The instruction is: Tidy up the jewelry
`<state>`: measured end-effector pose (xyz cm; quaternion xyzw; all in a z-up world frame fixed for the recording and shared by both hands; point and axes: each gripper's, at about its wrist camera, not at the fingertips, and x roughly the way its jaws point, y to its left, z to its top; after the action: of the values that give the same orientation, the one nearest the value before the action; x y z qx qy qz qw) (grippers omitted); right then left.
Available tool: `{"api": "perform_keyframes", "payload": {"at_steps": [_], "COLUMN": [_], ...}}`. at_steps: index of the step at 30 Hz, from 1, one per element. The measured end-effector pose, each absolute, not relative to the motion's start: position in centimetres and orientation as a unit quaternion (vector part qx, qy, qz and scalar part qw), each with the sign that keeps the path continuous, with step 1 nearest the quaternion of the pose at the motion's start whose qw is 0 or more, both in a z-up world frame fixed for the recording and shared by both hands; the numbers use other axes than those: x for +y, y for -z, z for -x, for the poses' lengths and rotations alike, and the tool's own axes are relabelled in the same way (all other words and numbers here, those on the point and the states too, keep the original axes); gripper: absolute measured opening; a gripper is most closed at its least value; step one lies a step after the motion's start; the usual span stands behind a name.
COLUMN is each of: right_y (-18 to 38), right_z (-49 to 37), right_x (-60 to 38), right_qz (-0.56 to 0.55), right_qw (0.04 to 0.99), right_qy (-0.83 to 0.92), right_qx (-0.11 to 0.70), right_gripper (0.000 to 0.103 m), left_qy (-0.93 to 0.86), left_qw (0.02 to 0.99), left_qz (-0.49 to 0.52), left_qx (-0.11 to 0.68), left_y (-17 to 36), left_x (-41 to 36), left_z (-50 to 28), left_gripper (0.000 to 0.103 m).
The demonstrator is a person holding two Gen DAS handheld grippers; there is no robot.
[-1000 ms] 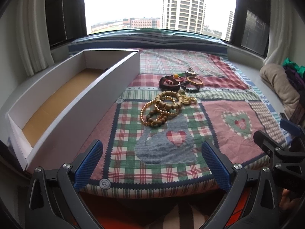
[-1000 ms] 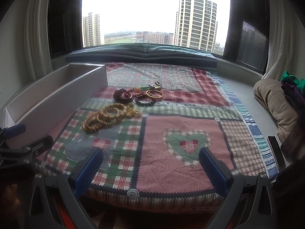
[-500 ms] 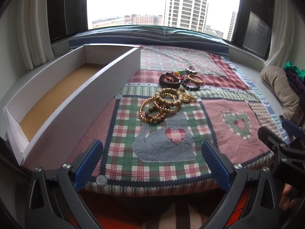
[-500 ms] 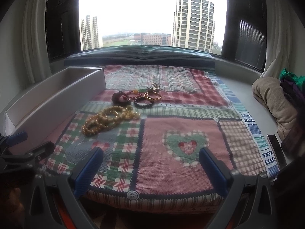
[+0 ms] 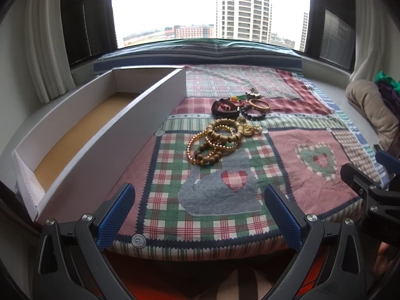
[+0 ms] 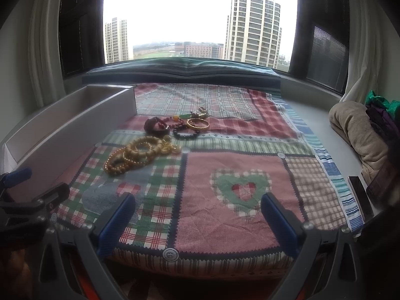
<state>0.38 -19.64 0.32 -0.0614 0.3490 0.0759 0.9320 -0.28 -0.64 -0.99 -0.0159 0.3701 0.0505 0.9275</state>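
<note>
A heap of gold and wooden bead bracelets [image 5: 215,140] [image 6: 136,153] lies on the patchwork quilt [image 5: 312,187] [image 6: 225,220]. Behind it lie a dark red bangle [image 5: 223,108] [image 6: 155,126], a black bead bracelet [image 5: 252,115] [image 6: 186,133], a gold bangle [image 5: 260,105] [image 6: 197,124] and small charms [image 5: 253,93]. A long white box [image 5: 105,137] [image 6: 62,135] with a brown floor stands open on the left. My left gripper [image 5: 200,213] and right gripper [image 6: 197,218] are open and empty at the quilt's near edge, well short of the jewelry.
A folded beige blanket [image 6: 357,135] and dark clothes [image 6: 382,120] lie at the right. A phone [image 6: 360,195] rests by the quilt's right edge. A striped cushion [image 5: 200,52] runs along the window behind. Each gripper shows at the other view's edge [image 5: 370,185] [image 6: 30,200].
Both grippers have risen and tilted slightly, so the quilt and box sit lower in view. The jewelry and the box have not moved. Both stay open.
</note>
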Motion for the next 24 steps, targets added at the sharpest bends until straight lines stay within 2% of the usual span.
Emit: {"api": "perform_keyframes", "payload": {"at_steps": [24], "right_y": [-0.51], "right_z": [-0.02], "right_x": [-19.57], "right_qz": [0.056], "right_qw": [0.933], "right_qy": [-0.091], "right_qx": [0.343], "right_gripper": [0.102], "left_qy": [-0.043], "left_qw": [0.929], "left_qz": [0.013], "left_qx": [0.368], "left_y": [0.96], "left_x": [-0.53], "left_z": [0.71], "left_gripper": [0.103]}}
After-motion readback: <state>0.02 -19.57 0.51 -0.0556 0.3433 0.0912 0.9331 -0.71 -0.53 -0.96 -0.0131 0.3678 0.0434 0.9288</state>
